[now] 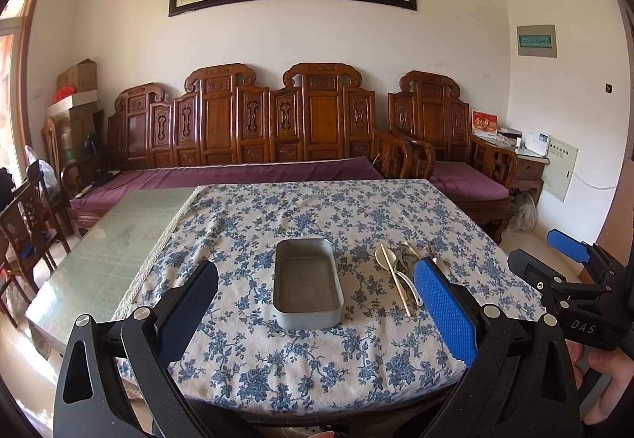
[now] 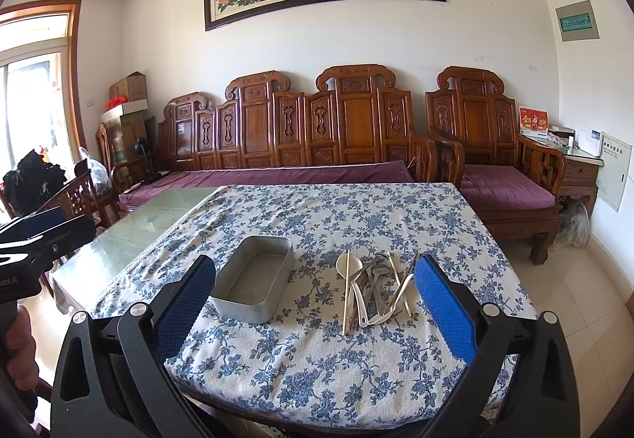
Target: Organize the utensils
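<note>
Right wrist view, metal tin [image 2: 253, 279] (bare inside), utensils [image 2: 374, 287] beside it, both jaws spread.

One metal tin [image 2: 253, 279] is sitting on the flowered tablecloth [image 2: 325, 378], and one heap of utensils [image 2: 376, 287] is lying just beside it. In that heap I am making out two pale spoons, at least two metal ones and about three chopsticks, though they are overlapping too much for a sure count. Two grippers are showing, the left gripper [image 1: 317, 299] and the right gripper [image 2: 315, 299], each spreading two fingers wide.
</note>
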{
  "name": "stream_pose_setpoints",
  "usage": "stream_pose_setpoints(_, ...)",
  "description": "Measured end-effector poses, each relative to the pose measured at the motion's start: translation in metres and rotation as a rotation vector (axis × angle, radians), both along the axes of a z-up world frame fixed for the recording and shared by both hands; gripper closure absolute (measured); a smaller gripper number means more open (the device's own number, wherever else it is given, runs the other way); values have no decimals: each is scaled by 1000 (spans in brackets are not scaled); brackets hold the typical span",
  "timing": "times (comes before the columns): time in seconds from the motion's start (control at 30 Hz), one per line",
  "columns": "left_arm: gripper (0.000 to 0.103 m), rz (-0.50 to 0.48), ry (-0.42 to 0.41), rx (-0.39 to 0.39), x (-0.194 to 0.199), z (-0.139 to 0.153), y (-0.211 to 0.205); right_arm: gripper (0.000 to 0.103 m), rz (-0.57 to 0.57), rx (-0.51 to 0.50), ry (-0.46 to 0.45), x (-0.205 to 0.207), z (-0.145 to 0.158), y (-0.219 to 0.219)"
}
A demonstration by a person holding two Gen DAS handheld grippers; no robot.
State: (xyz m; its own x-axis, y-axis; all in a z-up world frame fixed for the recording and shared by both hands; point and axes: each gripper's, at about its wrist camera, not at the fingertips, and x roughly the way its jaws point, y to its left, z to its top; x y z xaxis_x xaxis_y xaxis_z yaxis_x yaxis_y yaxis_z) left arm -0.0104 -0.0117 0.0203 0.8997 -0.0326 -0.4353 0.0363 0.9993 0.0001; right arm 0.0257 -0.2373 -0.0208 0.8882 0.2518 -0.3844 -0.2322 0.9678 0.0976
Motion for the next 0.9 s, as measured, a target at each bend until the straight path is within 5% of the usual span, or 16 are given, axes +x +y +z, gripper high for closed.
stream_pose_setpoints(0.9,7,-9,9,-5,2,-4,-1,2,0,2,7,0,-4,4)
